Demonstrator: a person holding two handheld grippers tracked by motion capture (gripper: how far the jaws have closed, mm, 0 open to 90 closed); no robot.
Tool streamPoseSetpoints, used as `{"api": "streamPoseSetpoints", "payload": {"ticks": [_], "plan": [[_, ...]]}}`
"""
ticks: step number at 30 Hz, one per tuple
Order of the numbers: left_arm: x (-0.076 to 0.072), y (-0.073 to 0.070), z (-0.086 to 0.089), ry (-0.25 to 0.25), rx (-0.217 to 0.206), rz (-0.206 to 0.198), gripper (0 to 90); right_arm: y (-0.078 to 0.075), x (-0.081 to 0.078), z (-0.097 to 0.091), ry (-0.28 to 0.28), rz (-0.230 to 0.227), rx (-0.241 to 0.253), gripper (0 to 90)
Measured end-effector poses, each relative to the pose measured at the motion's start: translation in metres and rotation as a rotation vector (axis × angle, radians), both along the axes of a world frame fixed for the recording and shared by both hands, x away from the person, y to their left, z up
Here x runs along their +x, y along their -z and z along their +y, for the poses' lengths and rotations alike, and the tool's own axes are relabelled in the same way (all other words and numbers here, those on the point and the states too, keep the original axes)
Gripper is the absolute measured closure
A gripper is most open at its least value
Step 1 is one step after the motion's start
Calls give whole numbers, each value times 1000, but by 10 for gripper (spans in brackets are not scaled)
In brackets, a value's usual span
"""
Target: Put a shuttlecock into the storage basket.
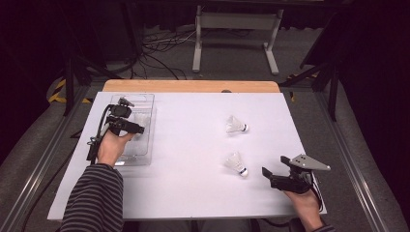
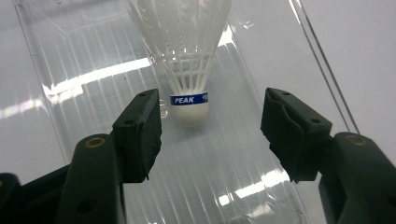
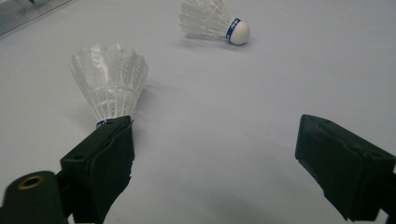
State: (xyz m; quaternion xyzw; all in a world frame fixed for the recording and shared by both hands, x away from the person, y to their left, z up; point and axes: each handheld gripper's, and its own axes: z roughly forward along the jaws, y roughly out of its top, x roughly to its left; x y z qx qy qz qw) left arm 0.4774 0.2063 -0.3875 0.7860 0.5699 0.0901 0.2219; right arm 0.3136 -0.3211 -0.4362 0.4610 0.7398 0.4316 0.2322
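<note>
A white shuttlecock with a blue band lies in a clear plastic tray, cork end toward me. My left gripper is open over the tray; the cork sits just ahead of the jaws, touching neither pad. That shuttlecock looks faint in the high view, beside the left gripper. Two more shuttlecocks lie on the white table: a near one and a far one. My right gripper stands open and holds nothing, just right of the near one, whose cork is hidden behind a jaw.
The white table has a wooden strip along its far edge. Beyond it are floor cables and a metal stand. Dark frames stand at both sides. The tray's edge crosses the top left of the right gripper view.
</note>
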Motion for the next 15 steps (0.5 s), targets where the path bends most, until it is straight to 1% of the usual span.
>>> {"api": "streamPoseSetpoints", "payload": {"ticks": [2,6,10,12,15], "plan": [[-1,-1,-1,4,8,-3,376,0,0,0,-2,-2,1,124],[-5,-3,-2,3,6,-17,358,0,0,0,-3,-2,2,124],[-8,-5,-6,20,30,-32,351,0,0,0,-3,-2,2,124],[-10,-6,-7,26,29,-44,348,0,0,0,-4,-2,3,124],[-12,-7,-7,31,15,-45,345,0,0,0,-4,-3,3,124]]}}
